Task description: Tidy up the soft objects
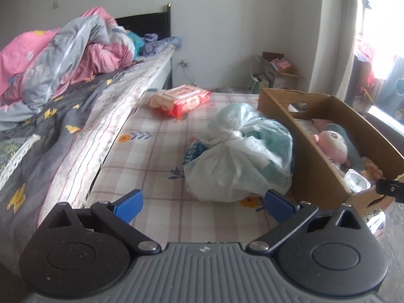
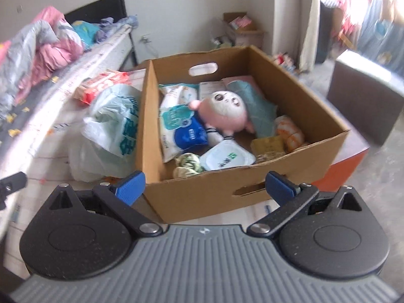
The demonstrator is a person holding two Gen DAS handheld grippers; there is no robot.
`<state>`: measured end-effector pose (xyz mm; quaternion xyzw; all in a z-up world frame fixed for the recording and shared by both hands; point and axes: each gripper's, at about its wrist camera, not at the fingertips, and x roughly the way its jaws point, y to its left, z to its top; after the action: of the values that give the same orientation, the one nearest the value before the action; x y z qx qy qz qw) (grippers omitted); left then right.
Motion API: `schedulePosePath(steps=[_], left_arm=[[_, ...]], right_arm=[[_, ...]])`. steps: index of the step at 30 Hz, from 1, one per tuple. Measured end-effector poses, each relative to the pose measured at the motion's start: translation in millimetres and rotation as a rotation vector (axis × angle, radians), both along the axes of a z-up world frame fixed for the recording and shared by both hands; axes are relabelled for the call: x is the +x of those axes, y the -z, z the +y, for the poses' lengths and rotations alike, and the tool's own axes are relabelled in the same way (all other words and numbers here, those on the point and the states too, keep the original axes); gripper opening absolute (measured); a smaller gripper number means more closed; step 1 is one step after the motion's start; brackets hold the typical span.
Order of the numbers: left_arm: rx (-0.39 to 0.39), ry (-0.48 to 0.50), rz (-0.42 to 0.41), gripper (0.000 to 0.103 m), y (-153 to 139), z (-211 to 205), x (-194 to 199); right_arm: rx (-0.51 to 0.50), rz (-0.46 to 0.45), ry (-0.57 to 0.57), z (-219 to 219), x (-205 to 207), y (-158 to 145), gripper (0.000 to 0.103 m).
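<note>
Left tool, jaws fully apart and empty, is aimed down at the knotted plastic bag, which lies on the checked mat just beside the cardboard box. Right tool, also spread wide and empty, faces the box's near wall. Judged step: gathering the bag for the box. The knot is best pinched, since the slack film would slip. The bag's long axis seems to run along the box wall, knot turned up toward the left tool. A red wipes pack lies farther off, near the bed.
</note>
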<state>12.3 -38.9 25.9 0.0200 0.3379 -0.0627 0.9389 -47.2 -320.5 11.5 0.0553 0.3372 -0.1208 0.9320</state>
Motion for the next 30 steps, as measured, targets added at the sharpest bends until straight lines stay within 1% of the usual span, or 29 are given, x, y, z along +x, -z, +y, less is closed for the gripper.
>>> schedulePosePath(steps=[3,6,8,10,13,15,21,26,30], left_arm=[[-0.011,-0.036,0.0,0.103,1,3,-2],[-0.002,-0.026,0.005,0.103,0,2,-3],[0.006,-0.032,0.008,0.103,0,0,-3],[-0.003,-0.051,0.017,0.103,1,0,-3],[-0.01,-0.074,0.056,0.103,6,-1,-1],[-0.009,-0.077,0.082,0.103,11,-4,0],[0.002,-0.057,0.117,0.103,18,-18,-5],[0.022,-0.031,0.107,0.103,16,-34,-10],[0.038,-0.028,0.109,0.103,15,-41,-10]], right_arm=[[-0.075,-0.056,0.014,7,-10,-6,0.102],[-0.108,-0.082,0.001,7,-13,-12,0.102],[-0.081,-0.084,-0.007,4,-15,-14,0.102],[-0.021,-0.089,-0.027,-2,-17,-15,0.102],[0.078,-0.101,-0.074,-8,-20,-11,0.102],[0.117,-0.079,-0.092,-8,-19,-7,0.102],[0.14,-0.007,-0.15,5,-13,1,0.102],[0.144,0.019,-0.201,18,-7,3,0.102],[0.137,0.039,-0.222,25,-1,4,0.102]])
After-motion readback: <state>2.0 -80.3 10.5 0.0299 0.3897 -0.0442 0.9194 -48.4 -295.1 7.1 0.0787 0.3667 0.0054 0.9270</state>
